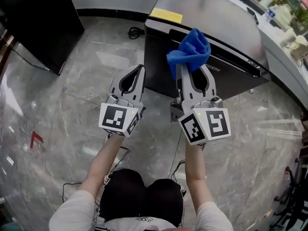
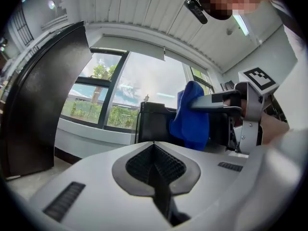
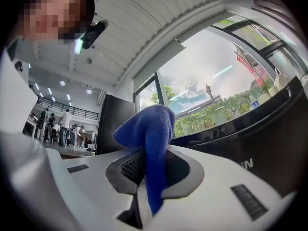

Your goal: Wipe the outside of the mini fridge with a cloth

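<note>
bunching above my right tongs (image 3: pixel 144 165), the blue cloth (image 3: pixel 150 129) runs down between their jaws, clamped tight; only that view shows this. seen from my head it sits at the upper front edge of the mini fridge (image 1: pixel 216 32). my left tongs (image 2: pixel 154 150), closed on nothing, hang beside, over the grey floor (image 1: pixel 62 114).

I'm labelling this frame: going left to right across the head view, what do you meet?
Red floor mark → left gripper, shut and empty → right gripper, shut on the blue cloth. The mini fridge overlaps the right gripper, so it's omitted.
</note>
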Action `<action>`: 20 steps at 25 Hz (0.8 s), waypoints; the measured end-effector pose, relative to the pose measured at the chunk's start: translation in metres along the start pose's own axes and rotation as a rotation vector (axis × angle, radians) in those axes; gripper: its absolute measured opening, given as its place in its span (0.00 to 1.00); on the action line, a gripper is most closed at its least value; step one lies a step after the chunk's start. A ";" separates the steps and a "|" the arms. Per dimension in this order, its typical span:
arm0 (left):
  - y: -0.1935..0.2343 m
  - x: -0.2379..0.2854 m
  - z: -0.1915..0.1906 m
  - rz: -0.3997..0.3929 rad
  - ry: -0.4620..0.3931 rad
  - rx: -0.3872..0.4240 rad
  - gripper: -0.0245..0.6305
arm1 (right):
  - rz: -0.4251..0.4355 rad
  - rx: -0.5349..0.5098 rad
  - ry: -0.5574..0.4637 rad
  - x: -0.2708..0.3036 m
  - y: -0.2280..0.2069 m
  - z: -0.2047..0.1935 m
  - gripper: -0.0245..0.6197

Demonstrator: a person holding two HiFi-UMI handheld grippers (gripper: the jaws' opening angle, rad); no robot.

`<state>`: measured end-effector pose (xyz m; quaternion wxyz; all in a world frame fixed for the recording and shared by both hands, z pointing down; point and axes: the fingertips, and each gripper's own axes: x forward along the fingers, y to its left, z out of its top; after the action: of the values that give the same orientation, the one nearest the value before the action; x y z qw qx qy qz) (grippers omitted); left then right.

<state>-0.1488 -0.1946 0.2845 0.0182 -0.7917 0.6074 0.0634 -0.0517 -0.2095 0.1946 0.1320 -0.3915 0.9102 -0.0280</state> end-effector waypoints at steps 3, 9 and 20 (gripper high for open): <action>-0.005 0.000 -0.017 -0.027 -0.010 -0.007 0.04 | 0.030 -0.019 0.004 0.004 0.010 -0.014 0.16; -0.002 0.002 -0.036 -0.036 -0.050 -0.078 0.04 | 0.126 -0.138 0.027 0.034 0.054 -0.028 0.16; 0.005 -0.009 -0.049 -0.022 -0.030 -0.130 0.04 | 0.041 -0.135 0.067 0.081 0.045 -0.046 0.16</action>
<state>-0.1521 -0.1928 0.3344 -0.0232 -0.7968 0.5928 0.1145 -0.1486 -0.2389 0.2148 0.0753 -0.3796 0.9218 0.0231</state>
